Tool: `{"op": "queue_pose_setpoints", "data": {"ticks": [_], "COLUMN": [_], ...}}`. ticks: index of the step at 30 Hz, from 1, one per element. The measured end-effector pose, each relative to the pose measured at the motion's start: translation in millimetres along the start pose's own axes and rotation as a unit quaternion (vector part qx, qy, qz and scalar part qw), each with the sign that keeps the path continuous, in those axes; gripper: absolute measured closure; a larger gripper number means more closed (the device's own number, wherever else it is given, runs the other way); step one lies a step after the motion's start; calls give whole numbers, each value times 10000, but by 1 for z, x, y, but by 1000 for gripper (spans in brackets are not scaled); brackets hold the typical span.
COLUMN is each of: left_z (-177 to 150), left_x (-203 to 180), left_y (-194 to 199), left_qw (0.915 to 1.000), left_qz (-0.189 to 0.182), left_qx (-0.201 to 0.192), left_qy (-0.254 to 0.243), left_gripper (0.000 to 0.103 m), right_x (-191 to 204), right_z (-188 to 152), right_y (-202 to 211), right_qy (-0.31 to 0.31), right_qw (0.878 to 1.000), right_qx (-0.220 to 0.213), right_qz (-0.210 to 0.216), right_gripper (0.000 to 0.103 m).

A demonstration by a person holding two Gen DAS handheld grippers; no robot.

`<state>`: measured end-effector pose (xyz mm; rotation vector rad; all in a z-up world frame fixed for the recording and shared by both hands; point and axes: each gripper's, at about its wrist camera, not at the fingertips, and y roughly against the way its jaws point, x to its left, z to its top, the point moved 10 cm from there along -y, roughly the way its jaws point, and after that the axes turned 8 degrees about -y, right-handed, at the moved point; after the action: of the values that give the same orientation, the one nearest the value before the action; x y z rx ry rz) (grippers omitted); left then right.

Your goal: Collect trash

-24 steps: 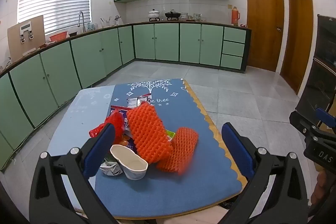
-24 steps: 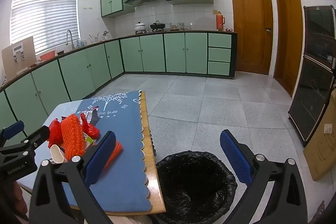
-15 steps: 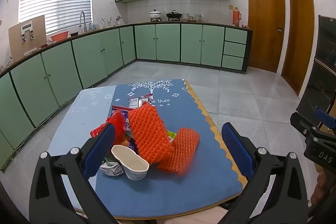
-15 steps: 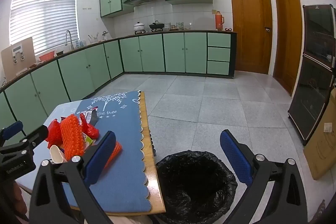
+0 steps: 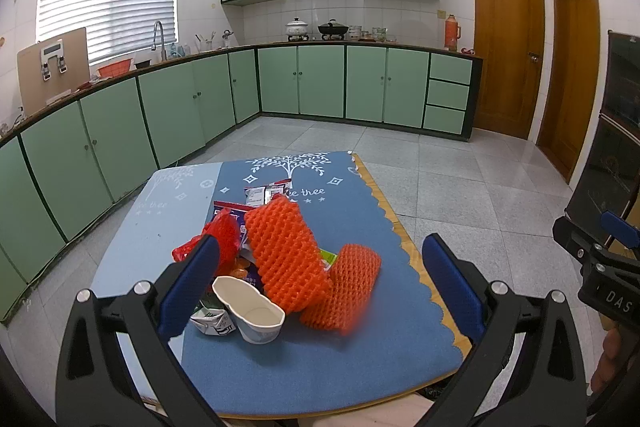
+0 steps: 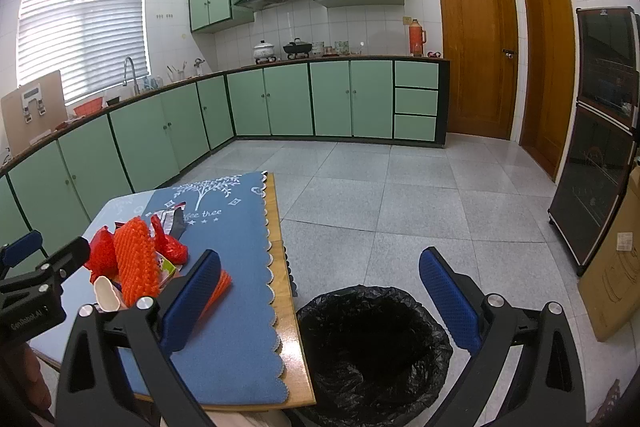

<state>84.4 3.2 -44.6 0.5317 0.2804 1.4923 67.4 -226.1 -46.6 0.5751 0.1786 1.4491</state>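
Note:
A pile of trash lies on the blue table mat [image 5: 360,211]: two orange foam nets [image 5: 286,255] [image 5: 346,285], a crushed white paper cup [image 5: 250,309], red plastic wrap [image 5: 218,241], a crumpled carton [image 5: 210,319] and snack wrappers [image 5: 266,193]. My left gripper [image 5: 320,283] is open and empty, held just short of the pile. My right gripper [image 6: 320,295] is open and empty, above the edge of a bin lined with a black bag [image 6: 372,343] that stands on the floor right of the table. The pile also shows in the right wrist view [image 6: 134,259].
The table's wooden edge [image 6: 288,311] runs beside the bin. Green cabinets [image 5: 304,83] line the left and far walls. Two wooden doors [image 5: 508,47] are at the back right. A dark glass cabinet [image 6: 600,131] and a cardboard box [image 6: 612,267] stand at the right.

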Motion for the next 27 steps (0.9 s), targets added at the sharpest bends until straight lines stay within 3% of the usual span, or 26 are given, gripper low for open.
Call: {"op": "queue_pose_setpoints", "data": {"ticks": [27], "left_z": [-1], "left_x": [0], "left_y": [-1], "left_qw": [10000], "left_qz": [-4], "left_qx": [22], "left_qy": [8], "left_gripper": [5], "right_x": [0], "right_z": [-5], "right_y": [-3], "right_qy": [-14], "right_qw": [10000], "right_qx": [35], "right_qz": [-8], "right_gripper": [6]}}
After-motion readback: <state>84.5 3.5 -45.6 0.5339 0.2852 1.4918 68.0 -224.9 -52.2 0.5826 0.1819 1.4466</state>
